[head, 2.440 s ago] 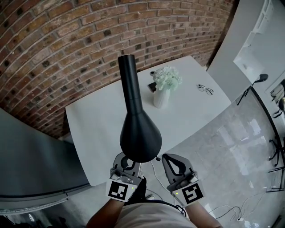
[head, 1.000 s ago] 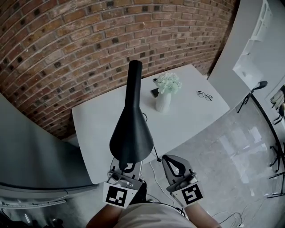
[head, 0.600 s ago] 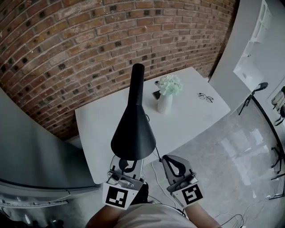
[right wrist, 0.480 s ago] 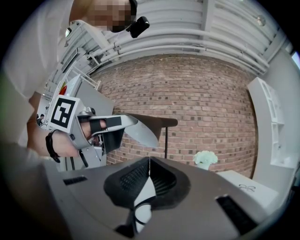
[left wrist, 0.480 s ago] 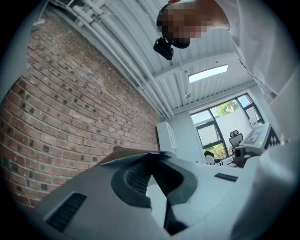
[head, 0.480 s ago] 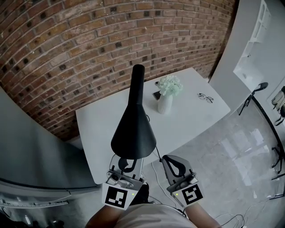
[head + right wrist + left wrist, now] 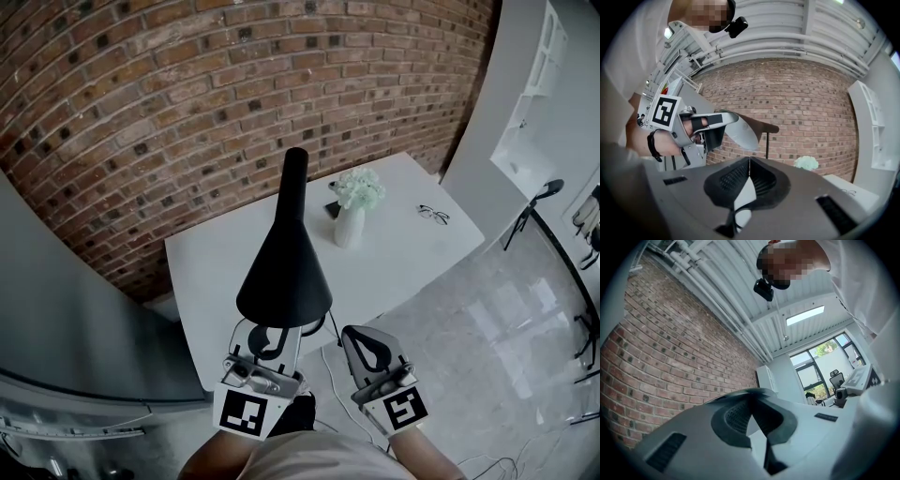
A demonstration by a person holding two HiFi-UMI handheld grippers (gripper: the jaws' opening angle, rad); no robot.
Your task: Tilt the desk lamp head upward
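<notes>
The lamp head, cone mouth down over the near edge of the table, is pinched at its near rim by the left tool, jaws closed on it, likely so a lift there pivots it upward, while the right tool waits just to that tool's right, jaws together and empty.

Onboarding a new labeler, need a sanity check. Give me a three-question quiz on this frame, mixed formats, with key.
1. True or false: the right gripper is clamped on the lamp head.
2. Which gripper grips the lamp head's rim? A) left gripper B) right gripper C) both
3. Fill in: on the white table, right of the vase of flowers in the head view, lies a pair of ____.

Key
1. False: it is shut on nothing, beside the lamp head.
2. A
3. glasses
</notes>
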